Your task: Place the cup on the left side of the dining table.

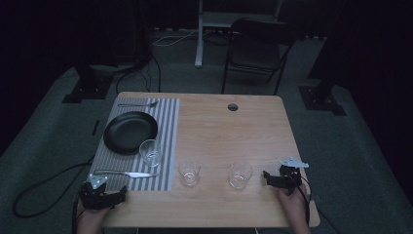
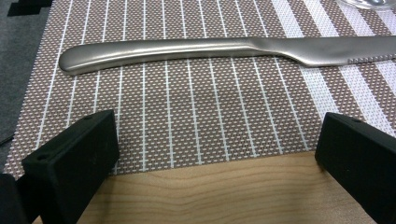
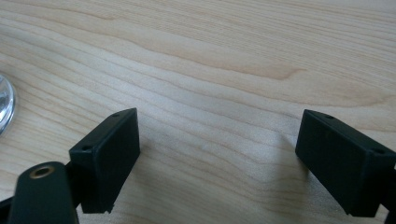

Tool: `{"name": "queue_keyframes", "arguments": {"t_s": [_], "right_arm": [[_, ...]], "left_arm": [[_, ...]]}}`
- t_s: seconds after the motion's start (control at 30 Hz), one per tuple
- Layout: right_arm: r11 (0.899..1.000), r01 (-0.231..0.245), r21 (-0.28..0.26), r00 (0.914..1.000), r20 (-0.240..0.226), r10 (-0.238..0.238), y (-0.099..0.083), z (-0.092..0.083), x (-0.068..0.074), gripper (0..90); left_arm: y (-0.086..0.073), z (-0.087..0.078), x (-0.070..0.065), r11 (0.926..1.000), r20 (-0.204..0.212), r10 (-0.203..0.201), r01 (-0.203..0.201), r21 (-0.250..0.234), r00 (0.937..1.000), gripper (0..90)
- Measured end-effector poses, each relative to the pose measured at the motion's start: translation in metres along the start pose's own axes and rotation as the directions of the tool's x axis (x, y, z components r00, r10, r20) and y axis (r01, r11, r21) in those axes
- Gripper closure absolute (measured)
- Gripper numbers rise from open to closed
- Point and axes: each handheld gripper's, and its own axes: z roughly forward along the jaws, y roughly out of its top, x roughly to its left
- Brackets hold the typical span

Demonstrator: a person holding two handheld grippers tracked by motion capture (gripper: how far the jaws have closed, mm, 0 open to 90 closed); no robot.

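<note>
High view: a place setting is laid at the table's (image 1: pixel 214 122) left side, apparently for a meal. A striped placemat (image 1: pixel 168 141) carries a black plate (image 1: pixel 130 131), a fork (image 1: pixel 138 104) beyond the plate, a knife (image 1: pixel 127 173) on the near side, and one glass (image 1: pixel 150 152) at the plate's near right corner. Two more glasses stand off the mat on bare wood, a middle glass (image 1: pixel 189 172) and a right glass (image 1: pixel 240 175), which suggests they are not yet placed. The left gripper (image 1: pixel 108 196) rests at the near edge, just beside the mat's near left corner, with the knife lying close ahead of it. The right gripper (image 1: pixel 269 177) rests near the table's right edge, pointing toward the right glass, near it but apart.

Left gripper view: the left gripper stands released, jaws wide apart and holding nothing. They straddle the mat's near edge; the knife lies crosswise beyond them, handle to the left, not touched.

Right gripper view: the right gripper is likewise released and empty, jaws spread over bare wood. A sliver of the right glass (image 3: pixel 4 109) appears at the left edge, outside the jaws.
</note>
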Motion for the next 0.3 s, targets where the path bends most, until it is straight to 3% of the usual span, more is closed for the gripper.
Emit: {"name": "queue_keyframes", "arguments": {"t_s": [0.3], "right_arm": [[1.000,0.000,0.000,1.0000,0.000,0.000,0.0000,0.0000,0.0000,13.3]], "left_arm": [[-0.0051,-0.0019,0.0005,0.9997,0.005,0.003,-0.003,-0.025,1.0000,0.1]]}}
